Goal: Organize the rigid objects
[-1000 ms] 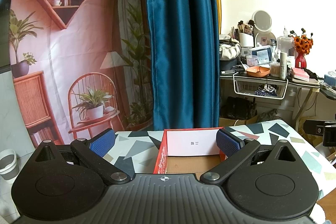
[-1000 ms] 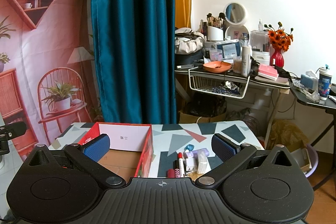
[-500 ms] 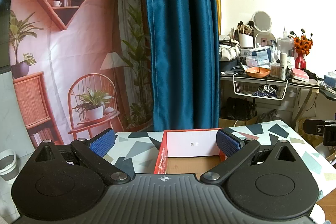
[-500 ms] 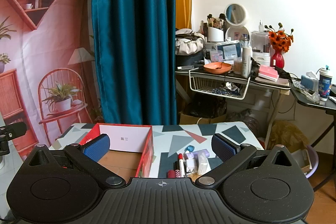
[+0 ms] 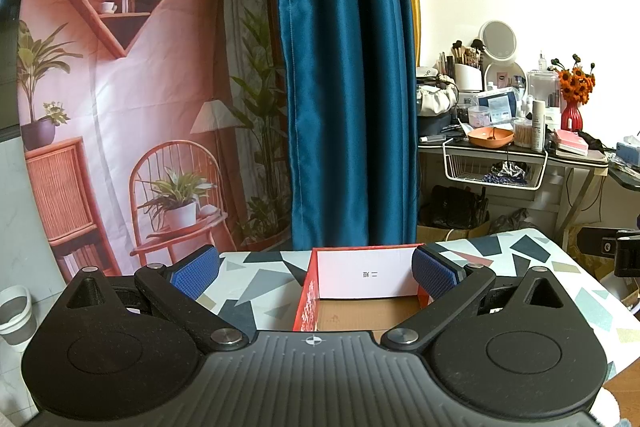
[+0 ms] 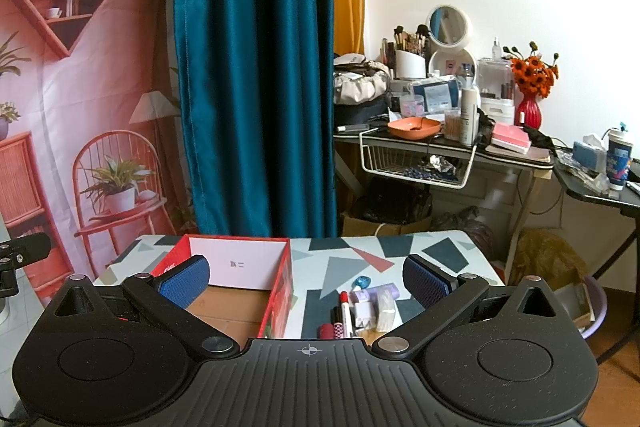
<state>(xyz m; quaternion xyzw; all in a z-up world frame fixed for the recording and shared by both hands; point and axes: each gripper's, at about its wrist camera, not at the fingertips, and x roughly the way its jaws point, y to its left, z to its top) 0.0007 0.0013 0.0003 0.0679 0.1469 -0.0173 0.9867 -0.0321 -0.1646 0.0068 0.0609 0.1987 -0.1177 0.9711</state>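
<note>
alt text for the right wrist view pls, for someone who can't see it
The open right gripper hangs above a patterned table, empty. Ahead to the left stands an open red box; a small pile of pens and cosmetics lies right of it. Behind are a teal curtain and a cluttered vanity desk.

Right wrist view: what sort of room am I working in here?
Most likely a bedroom or home studio corner. A cluttered vanity desk holds a round mirror and makeup brushes; a printed backdrop hangs beside a blue curtain.
</note>
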